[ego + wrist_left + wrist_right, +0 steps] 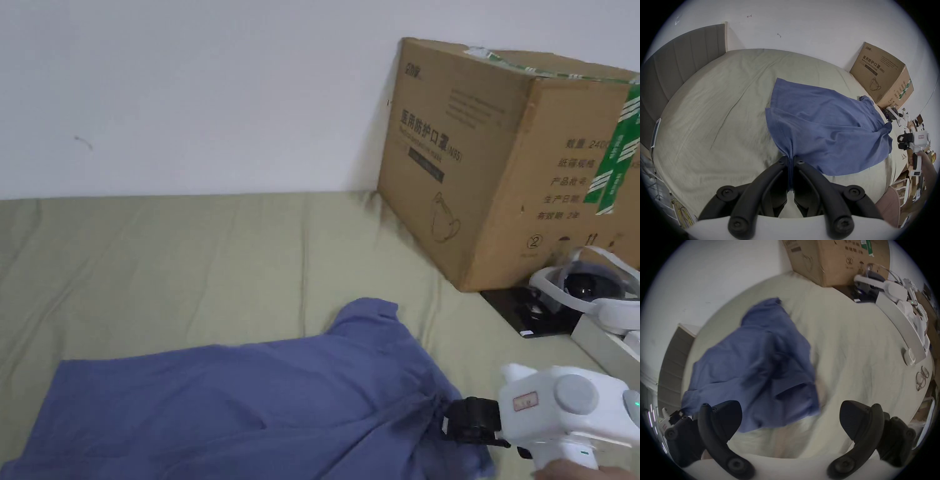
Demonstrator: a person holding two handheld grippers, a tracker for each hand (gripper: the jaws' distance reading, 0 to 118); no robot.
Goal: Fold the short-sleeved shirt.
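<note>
The blue shirt [821, 126] lies spread and wrinkled on the bed [718, 104], with 1 sleeve pointing to the cardboard box [506, 162] by the wall. My left tool [791, 160] is clenched on an edge of the shirt and pulls the cloth into a ridge. My right tool [791, 420] is released, its jaws wide apart just beside the other end of the shirt.
</note>
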